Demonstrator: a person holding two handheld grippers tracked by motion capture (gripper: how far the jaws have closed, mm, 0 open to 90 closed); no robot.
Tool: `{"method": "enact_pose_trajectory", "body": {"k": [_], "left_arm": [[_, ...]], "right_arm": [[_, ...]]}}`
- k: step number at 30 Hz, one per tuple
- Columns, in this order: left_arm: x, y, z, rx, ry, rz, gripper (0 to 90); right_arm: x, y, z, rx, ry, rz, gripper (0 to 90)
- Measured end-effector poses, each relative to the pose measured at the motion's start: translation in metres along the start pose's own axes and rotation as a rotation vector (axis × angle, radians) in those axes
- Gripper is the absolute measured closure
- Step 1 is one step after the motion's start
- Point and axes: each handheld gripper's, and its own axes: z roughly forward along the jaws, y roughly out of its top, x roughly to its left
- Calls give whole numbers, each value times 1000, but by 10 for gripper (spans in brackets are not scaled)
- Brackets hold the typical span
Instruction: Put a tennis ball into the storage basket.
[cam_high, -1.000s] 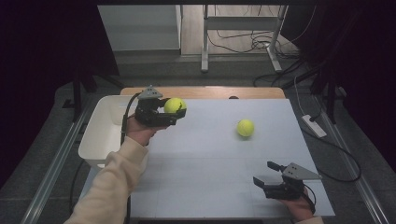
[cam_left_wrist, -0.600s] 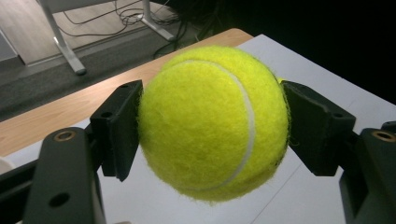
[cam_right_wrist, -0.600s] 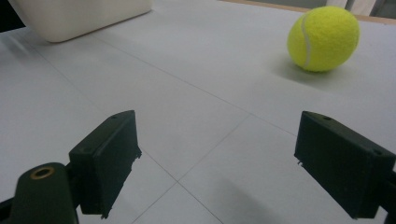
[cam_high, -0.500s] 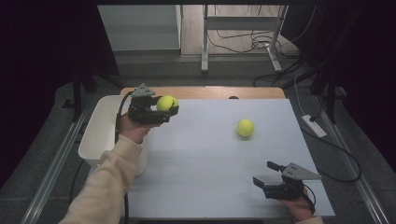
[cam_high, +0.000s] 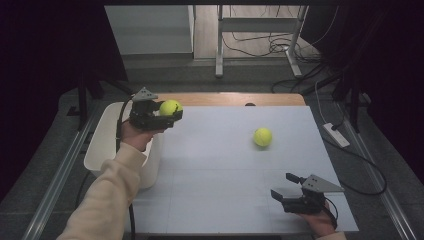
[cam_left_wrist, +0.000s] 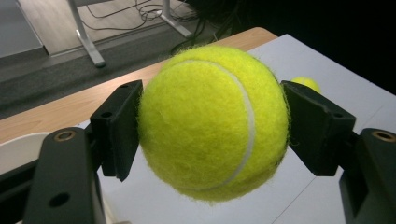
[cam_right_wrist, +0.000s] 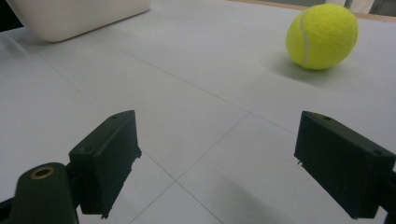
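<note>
Tennis ball (cam_high: 170, 107) sits clamped in my left claw (cam_high: 172, 112), above the counter (cam_high: 220, 190) edge beside the white bin (cam_high: 100, 150); I should carry it fully over the bin before letting go. My right claw (cam_high: 290, 189) rests open

From where I ran it, the high view was dim, dark at both sides, with the table (cam_high: 220, 170) lit evenly from overhead. The loose tennis ball (cam_right_wrist: 322, 36) threw a soft shadow. Close up, the held ball (cam_left_wrist: 212, 122) was sharp; the floor behind was slightly soft.
</note>
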Motion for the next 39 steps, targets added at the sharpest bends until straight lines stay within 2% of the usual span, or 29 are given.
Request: {"method": "enact_pose_trajectory", "body": {"k": [13, 39], "left_arm": [[12, -1, -7, -12, 34, -19, 269], [47, -6, -21, -5, 131, -77, 270]], "right_arm": [[0, 0, 0, 5, -4, 0, 139], [-1, 0, 0, 2, -7, 2, 139]]}}
